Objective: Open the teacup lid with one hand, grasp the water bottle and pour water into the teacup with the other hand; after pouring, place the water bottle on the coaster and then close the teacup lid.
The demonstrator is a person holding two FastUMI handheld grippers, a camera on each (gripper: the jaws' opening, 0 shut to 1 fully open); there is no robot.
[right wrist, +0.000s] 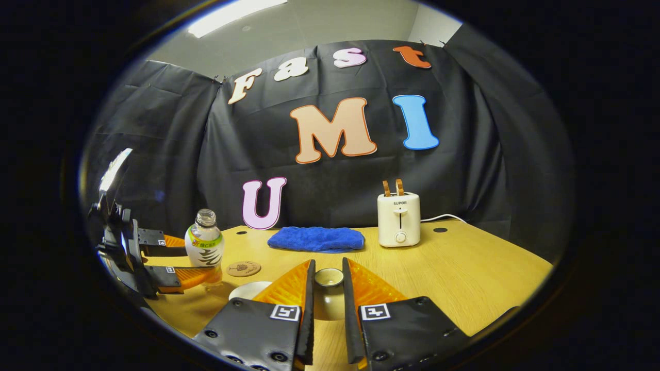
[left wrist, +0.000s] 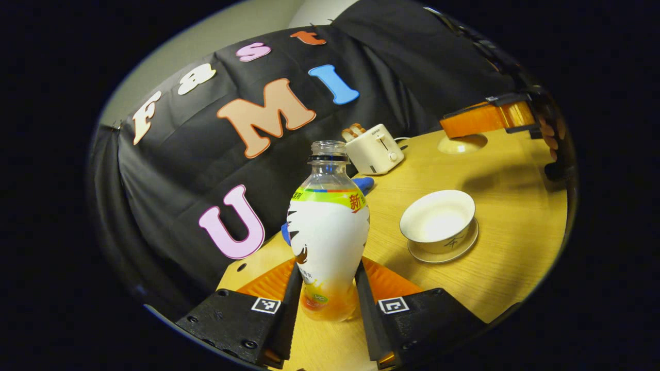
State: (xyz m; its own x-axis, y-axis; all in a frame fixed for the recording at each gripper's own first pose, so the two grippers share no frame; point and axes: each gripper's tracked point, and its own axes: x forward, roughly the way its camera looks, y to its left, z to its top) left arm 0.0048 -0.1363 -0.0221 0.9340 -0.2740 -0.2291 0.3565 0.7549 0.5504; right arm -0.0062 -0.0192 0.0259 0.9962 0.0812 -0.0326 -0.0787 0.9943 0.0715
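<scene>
An uncapped bottle (left wrist: 327,232) with a white and orange label stands upright between my left gripper's (left wrist: 328,268) fingers, which press on its lower body. In the right gripper view the same bottle (right wrist: 204,247) and left gripper (right wrist: 178,263) are at the table's left edge. The open white teacup (left wrist: 438,224) sits on its saucer to the bottle's right. My right gripper (right wrist: 328,267) is shut on the teacup lid (right wrist: 329,288), held above the table; the lid (left wrist: 461,144) also appears far right beneath the right gripper (left wrist: 459,131). A round coaster (right wrist: 243,268) lies beside the bottle.
A folded blue cloth (right wrist: 315,239) lies at the back of the wooden table (right wrist: 464,278). A white toaster (right wrist: 398,219) with its cord stands to the cloth's right. The teacup's rim (right wrist: 247,289) peeks out behind my right gripper's left finger.
</scene>
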